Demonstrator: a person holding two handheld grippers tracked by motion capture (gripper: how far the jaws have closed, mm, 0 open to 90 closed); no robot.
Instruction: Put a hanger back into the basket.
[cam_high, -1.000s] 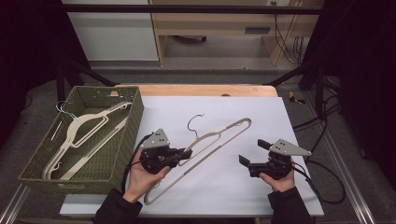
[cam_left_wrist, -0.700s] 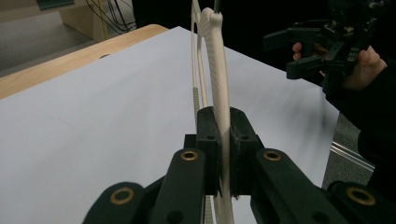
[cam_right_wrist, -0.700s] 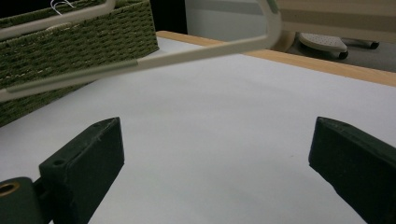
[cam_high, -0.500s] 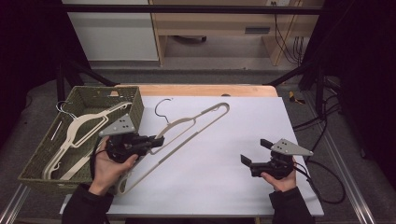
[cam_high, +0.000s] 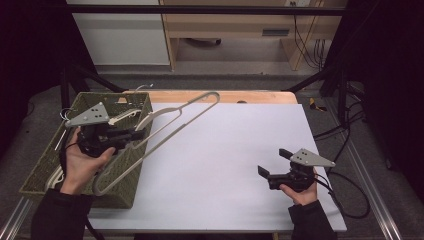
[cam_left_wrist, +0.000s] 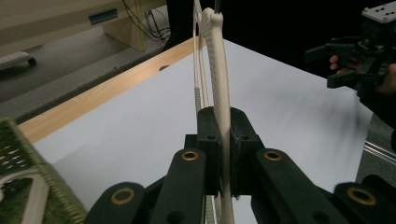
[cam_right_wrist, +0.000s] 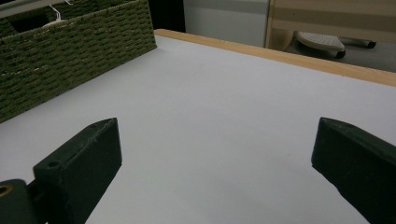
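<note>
The cream plastic hanger (cam_high: 165, 125), clamped edge-on between the closed jaws of the left gripper (cam_high: 131, 135), has been carried from table centre toward 9 o'clock and lifted, so that its lower end now hangs over the green woven basket (cam_high: 47, 167) while its neck reaches toward 1 o'clock above the white tabletop (cam_high: 240, 165). Stowing with the hangers already in the basket is judged imminent. The right gripper (cam_high: 272, 167), jaws wide apart and empty, is unchanged at 4 o'clock.

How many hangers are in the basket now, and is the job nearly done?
At least one hanger already lies in the green basket. The left gripper is shut on another hanger, carrying it over the basket's edge; it has not been dropped in yet. The right gripper waits open above the white table. Probably nearly done.
</note>
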